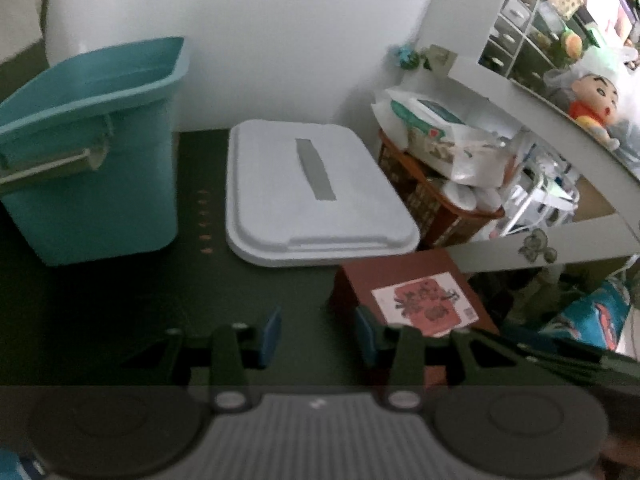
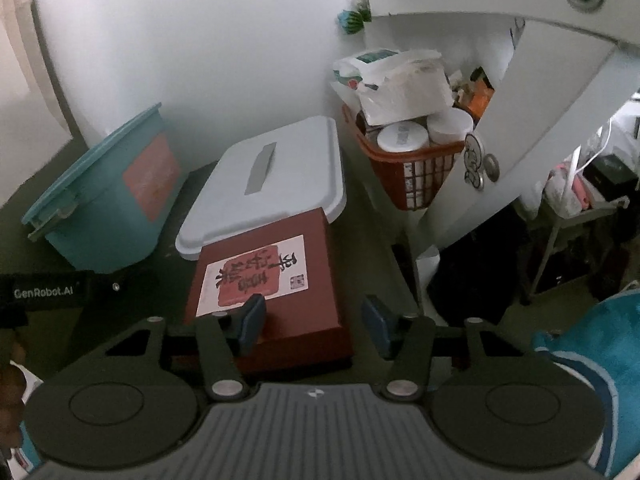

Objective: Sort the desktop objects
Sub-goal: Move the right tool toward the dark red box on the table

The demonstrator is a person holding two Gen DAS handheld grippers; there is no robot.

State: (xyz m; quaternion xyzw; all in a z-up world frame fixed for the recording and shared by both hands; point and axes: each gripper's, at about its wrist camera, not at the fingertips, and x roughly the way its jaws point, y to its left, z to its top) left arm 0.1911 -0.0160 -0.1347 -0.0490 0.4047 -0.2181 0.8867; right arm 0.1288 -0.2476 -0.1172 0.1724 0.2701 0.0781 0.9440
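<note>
A dark red flat box [image 2: 280, 280] with a white and red calligraphy label lies on the dark desk; it also shows in the left wrist view [image 1: 416, 292]. My right gripper [image 2: 314, 326] is open, its jaws straddling the box's near right corner, left pad over the lid. My left gripper [image 1: 318, 334] is open and empty just left of the box. An open teal bin [image 1: 88, 152] stands at the left, also in the right wrist view [image 2: 108, 196]. A white lid [image 1: 312, 192] lies flat beside it, also in the right wrist view [image 2: 276, 176].
A red-brown basket [image 2: 416, 168] full of jars and paper bags sits at the back right under a white curved shelf [image 2: 520, 120]. The white wall [image 1: 280, 40] is behind. The desk's right edge [image 2: 404, 264] drops to clutter on the floor.
</note>
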